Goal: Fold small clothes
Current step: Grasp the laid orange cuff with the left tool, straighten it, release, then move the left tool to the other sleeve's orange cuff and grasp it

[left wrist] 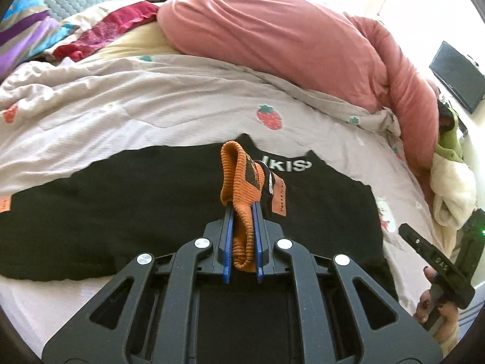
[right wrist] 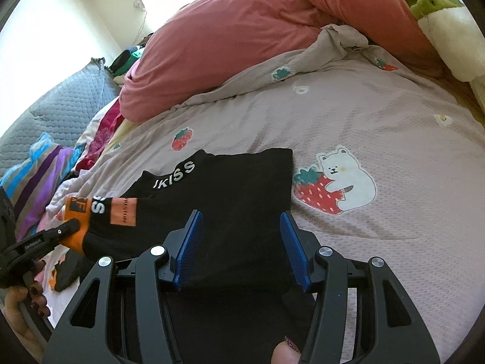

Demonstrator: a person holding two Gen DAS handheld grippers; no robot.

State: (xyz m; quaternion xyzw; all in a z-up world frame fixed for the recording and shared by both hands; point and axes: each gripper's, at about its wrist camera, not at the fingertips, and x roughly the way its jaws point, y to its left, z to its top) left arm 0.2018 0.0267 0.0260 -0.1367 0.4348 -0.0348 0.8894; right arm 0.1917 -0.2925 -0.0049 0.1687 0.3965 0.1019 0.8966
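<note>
The black top (left wrist: 169,209) lies flat on the strawberry-print bedspread (left wrist: 151,106), its long axis running side to side in the left wrist view, collar with white letters pointing away toward the pink duvet (left wrist: 272,36). The left gripper (left wrist: 242,221) has its jaws clamped on the orange cuff (left wrist: 239,182), lifting that sleeve over the body. The right gripper (right wrist: 241,242) hovers above the top's right half, jaws wide apart
</note>
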